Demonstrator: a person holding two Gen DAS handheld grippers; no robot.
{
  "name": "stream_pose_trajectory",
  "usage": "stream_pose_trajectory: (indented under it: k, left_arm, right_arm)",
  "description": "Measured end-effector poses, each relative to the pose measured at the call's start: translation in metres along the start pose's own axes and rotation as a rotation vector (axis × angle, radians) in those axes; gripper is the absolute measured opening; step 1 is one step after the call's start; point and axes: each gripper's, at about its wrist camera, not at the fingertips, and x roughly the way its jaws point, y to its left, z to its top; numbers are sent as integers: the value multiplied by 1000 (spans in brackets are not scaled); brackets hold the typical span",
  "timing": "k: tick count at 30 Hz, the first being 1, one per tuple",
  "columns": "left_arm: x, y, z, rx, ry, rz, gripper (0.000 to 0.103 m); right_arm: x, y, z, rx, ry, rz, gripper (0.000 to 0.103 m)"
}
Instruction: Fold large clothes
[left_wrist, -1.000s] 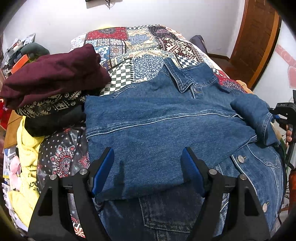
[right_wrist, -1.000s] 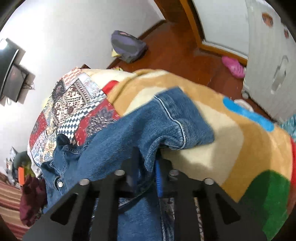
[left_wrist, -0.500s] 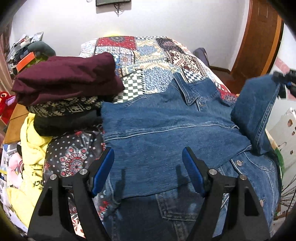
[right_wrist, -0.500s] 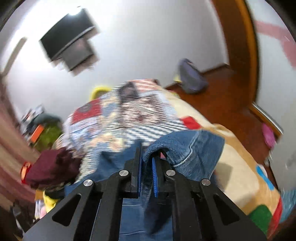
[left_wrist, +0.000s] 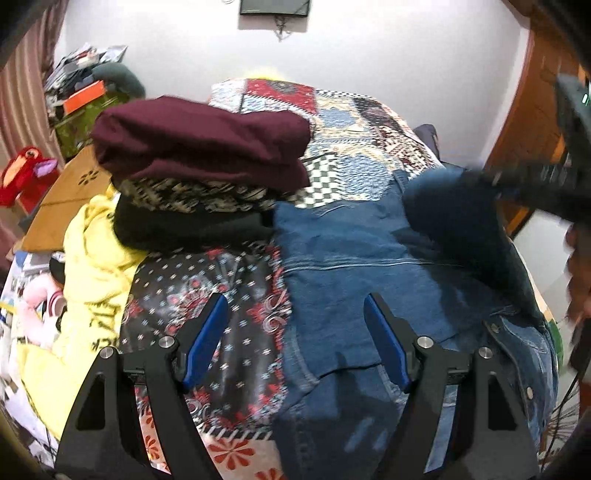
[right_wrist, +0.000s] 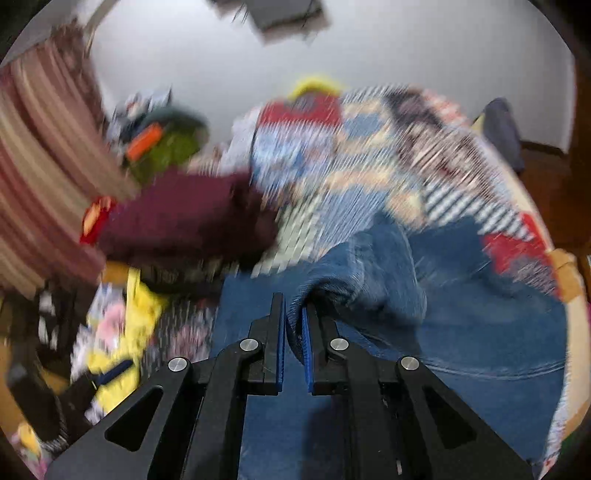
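Denim sleeve (right_wrist: 369, 273) now lifted inward, pinched in right claw (right_wrist: 293, 321).

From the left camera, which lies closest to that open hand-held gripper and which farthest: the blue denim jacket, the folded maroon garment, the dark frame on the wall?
Measured from the left hand-held gripper:
1. Blue denim jacket, spread on the bed just beyond and under the right finger.
2. Folded maroon garment, atop the pile, farther back on the left.
3. Dark frame on the wall, top centre, beyond the bed.
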Motion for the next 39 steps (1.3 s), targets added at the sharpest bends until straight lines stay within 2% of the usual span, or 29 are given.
stream_pose_trajectory:
  k: [4, 9, 12, 13, 18, 22, 26, 30, 33, 36, 39]
  left_arm:
    - [0, 16, -8, -37, 15, 12, 75]
    - [4, 23, -16, -64, 43, 15, 75]
    - [5, 19, -17, -56, 50, 17, 75]
    - [5, 18, -16, -53, 50, 18, 75]
    - [3, 3, -10, -24, 43, 10, 75]
    - [6, -15, -2, -1, 48, -27, 75]
    - [20, -29, 2, -13, 87, -75, 75]
    - [40, -32, -1, -87, 167, -156, 75]
    - [54, -28, -7, -179, 221, -253, 75]
    - [67, -25, -10, -261, 255, -323, 75]
    - [81, -22, -9, -324, 272, -339, 74]
  right_arm:
    - [45, 10, -30, -52, 175, 15, 9]
    - [57, 15, -55, -95, 297, 43, 16]
    - [46, 17, -56, -98, 309, 95, 40]
    - [40, 16, -57, -95, 318, 110, 45]
    - [8, 13, -54, -116, 275, 117, 45]
    - [-21, -14, -52, -90, 190, 45, 45]
    - [-52, -57, -53, -36, 107, -78, 46]
    - [-78, -97, -63, 18, 50, -210, 55]
    - [-90, -129, -76, 58, 33, -307, 56]
    - [-89, -156, -90, 129, 57, -336, 56]
    - [-80, -180, -108, 215, 98, -346, 56]
